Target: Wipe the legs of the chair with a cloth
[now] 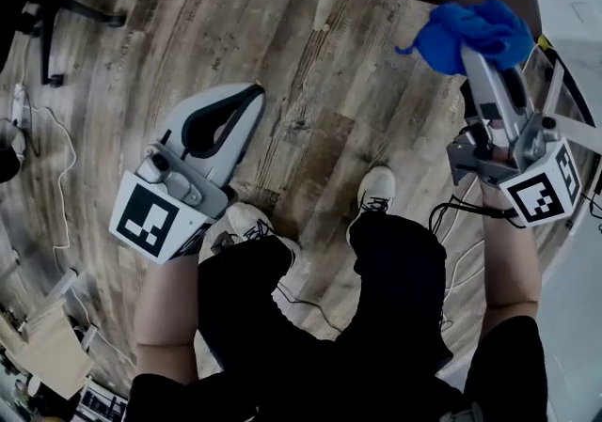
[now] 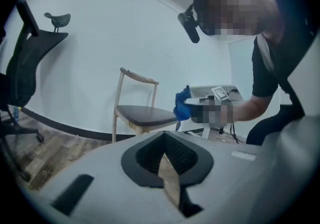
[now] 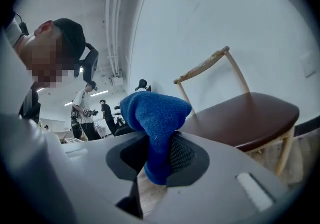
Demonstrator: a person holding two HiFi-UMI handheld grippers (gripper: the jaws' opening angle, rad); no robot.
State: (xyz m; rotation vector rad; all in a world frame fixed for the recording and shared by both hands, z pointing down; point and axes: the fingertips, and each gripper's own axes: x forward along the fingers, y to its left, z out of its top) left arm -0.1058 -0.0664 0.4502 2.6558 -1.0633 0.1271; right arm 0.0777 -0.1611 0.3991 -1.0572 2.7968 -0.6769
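Sensibly, lower the right tool [image 3: 160, 160], clamped on the blue cloth [image 3: 152, 111], to a chair leg [image 3: 285, 153] and drag its loose bunch downward; left tool [image 1: 243, 101], jaws together, holds nothing.

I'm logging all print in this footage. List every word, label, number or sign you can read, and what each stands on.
No readable text in any view.
On the left marker cube of the left gripper: black-and-white square codes, no letters.
On the right marker cube of the right gripper: the same kind of code, no letters.
On the blue cloth and the chair: no print visible.
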